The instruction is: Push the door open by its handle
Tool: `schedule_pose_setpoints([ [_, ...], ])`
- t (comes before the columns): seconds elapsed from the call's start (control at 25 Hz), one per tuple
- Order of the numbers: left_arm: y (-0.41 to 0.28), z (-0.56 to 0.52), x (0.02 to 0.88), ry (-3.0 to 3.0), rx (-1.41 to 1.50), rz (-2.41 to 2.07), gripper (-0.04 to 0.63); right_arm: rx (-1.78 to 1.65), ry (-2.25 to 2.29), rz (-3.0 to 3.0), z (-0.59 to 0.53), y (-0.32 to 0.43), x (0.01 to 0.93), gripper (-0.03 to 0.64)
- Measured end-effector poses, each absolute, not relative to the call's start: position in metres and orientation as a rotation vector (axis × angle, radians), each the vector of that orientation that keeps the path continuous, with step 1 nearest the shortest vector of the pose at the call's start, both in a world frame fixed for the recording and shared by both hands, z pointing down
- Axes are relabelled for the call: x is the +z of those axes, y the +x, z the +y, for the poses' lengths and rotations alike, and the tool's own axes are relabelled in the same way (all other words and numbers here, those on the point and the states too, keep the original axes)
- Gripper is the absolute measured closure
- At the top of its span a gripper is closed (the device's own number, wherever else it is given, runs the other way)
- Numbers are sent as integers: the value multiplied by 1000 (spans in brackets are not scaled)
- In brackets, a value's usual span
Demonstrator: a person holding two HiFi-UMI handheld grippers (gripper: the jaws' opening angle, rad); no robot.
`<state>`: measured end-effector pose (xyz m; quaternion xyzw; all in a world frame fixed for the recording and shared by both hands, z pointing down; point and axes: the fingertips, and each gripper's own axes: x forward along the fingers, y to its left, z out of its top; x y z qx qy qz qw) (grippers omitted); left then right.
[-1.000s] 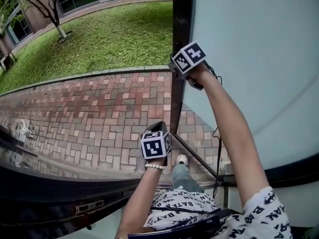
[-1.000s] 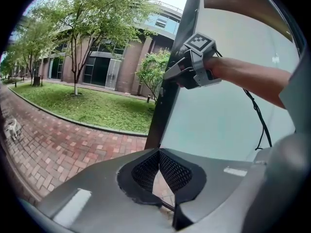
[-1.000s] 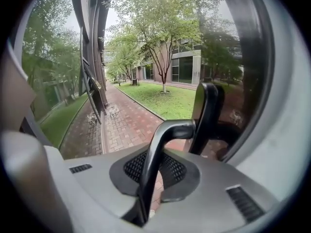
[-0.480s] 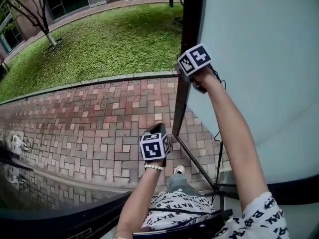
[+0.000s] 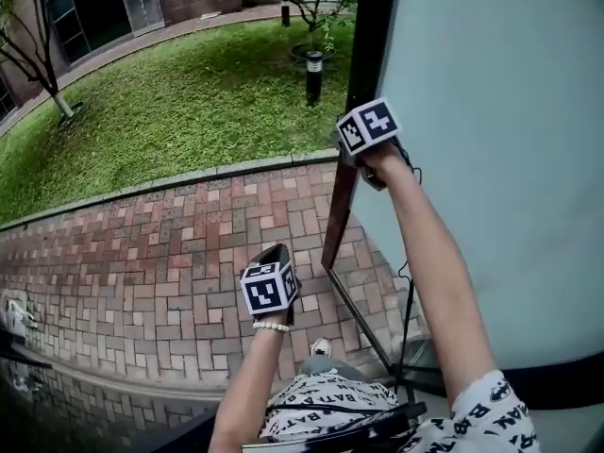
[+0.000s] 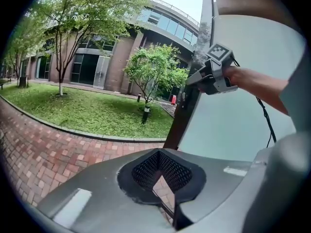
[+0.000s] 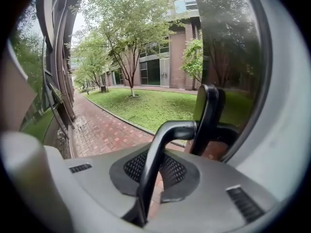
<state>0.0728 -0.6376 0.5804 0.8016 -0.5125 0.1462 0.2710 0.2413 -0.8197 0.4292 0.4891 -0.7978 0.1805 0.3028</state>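
1. Your right gripper [image 7: 151, 178] is clamped on the handle [image 7: 167, 135] at the free edge of the door [image 5: 491, 159]; push squarely outward without twisting.
2. Your left gripper [image 6: 163, 178], closed on nothing, hangs over the brick path [image 5: 170, 253]; hold it clear.

The door [image 5: 491, 159] fills the right side, its edge running up the middle. The right gripper [image 5: 354, 144] is at that edge, with the handle [image 7: 163, 144] between its jaws. The left gripper [image 5: 274, 258] is lower and further left, over the brick paving [image 5: 142, 253]. Behind the paving lies the lawn [image 5: 189, 111], with a lamp post [image 5: 313, 75] on it near the door's edge and a building [image 5: 104, 8] beyond
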Motion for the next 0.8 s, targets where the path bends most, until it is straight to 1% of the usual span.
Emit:
schedule_pose_setpoints([
  [0.32,98,-678,582,2155,373,-1341,609,527,1424,-2054,-845,319,422,589],
  [0.8,145,-738,585,2220,403,-1234,609,561,1541,-1955,-863,405,423,588],
])
